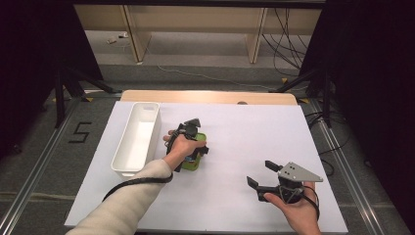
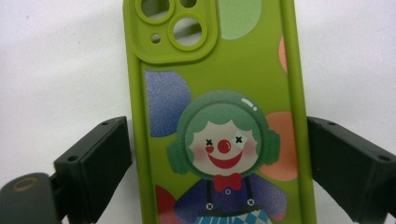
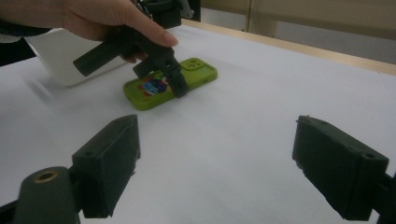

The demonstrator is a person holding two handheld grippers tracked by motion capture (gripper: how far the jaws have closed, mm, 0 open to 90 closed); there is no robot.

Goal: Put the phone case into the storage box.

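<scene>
White counter (image 1: 235, 196), dark room, cables on the floor behind. Green phone case (image 2: 219, 116) lies flat near counter centre, just right of the white bin (image 1: 137, 137) along the left edge. Left tongs (image 1: 188, 142) straddle the case: jaws just beside its long edges, contact hard to confirm, so can't tell if pinching. High view: hand covers most of the case. Right tongs (image 1: 259, 175) spread wide, nothing held, near the front-right corner.
</scene>
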